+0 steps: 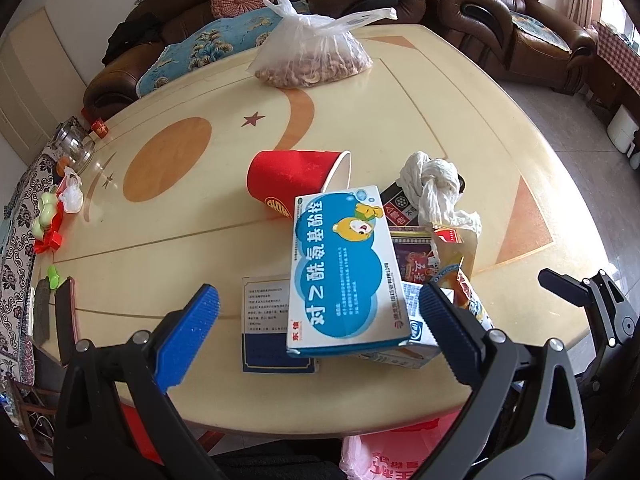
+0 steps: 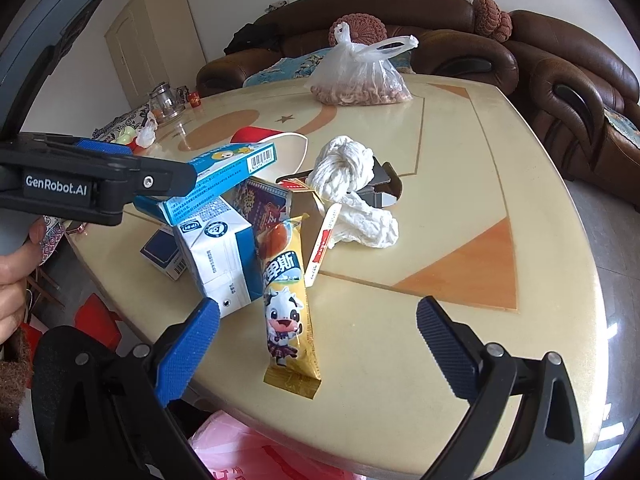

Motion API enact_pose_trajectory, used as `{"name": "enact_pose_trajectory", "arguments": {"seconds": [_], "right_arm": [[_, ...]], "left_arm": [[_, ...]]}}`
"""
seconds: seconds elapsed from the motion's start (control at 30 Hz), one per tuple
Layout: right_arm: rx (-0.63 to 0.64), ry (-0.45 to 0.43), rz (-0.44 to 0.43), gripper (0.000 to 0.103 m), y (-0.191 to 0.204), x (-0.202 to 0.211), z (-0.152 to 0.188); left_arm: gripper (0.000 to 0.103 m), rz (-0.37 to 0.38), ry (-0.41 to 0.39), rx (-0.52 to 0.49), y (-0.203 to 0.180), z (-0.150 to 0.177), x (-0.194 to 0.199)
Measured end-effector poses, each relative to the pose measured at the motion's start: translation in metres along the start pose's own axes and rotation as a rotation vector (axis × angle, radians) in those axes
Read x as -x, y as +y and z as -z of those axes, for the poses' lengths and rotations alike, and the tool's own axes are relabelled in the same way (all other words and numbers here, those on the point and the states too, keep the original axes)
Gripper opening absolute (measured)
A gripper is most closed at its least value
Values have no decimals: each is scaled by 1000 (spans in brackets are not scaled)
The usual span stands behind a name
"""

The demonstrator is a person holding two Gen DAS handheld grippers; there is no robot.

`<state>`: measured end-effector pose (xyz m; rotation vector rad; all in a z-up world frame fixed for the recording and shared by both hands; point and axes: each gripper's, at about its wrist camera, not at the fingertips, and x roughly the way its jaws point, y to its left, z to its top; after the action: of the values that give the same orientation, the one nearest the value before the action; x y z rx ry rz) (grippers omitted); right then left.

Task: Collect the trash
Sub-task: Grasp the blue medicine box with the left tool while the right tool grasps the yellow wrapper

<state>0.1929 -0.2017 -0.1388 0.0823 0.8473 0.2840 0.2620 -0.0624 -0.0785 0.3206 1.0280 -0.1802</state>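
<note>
Two grippers hover over the near edge of the cream bench [image 1: 400, 92], both spread wide with nothing between their pads. The left gripper [image 1: 320, 312] frames a blue-and-white cardboard medicine box [image 1: 344, 272] that leans atop a white-and-blue milk carton [image 2: 220, 256] in the trash pile. The right gripper [image 2: 318, 320] straddles a yellow snack wrapper with a cartoon cow [image 2: 286, 304] lying near the edge. Behind the pile a red paper cup [image 1: 296, 178] lies on its side, beside a knotted white tissue wad [image 1: 434, 184]. A clear plastic bag of nuts [image 1: 312, 52] sits at the far edge.
</note>
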Motion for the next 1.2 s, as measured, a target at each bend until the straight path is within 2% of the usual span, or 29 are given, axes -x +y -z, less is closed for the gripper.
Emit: {"name": "enact_pose_trajectory", "arguments": {"seconds": [0.17,0.23,0.4,0.57,0.63,0.67,0.73,0.9,1.0,1.2], "right_arm": [[6,12,-23,90,0,-13,0],[8,20,-28,81,1,-18,0],[4,37,-40,78,-2,-28,-1],[22,39,-34,67,0,-34,1],[30,38,-37,57,2,-35,2],[36,35,-29,56,3,-35,2],[40,35,-37,43,5,-35,2],[27,34,-59,28,5,-34,4],[36,28,-43,23,7,-32,6],[38,37,-22,21,7,-31,5]], "left_arm": [[98,1,25,-16,-2,-4,-14],[98,4,36,-24,-2,-7,-18],[98,-7,45,-53,-6,-11,-26],[98,-3,45,-65,-8,-13,-30],[98,-3,45,-75,-9,-13,-30],[98,-5,46,-77,-10,-14,-31],[98,-8,45,-83,-11,-16,-32],[98,0,49,-88,-11,-18,-33],[90,4,49,-96,-12,-18,-32],[66,5,66,-106,-16,-17,-31]]}}
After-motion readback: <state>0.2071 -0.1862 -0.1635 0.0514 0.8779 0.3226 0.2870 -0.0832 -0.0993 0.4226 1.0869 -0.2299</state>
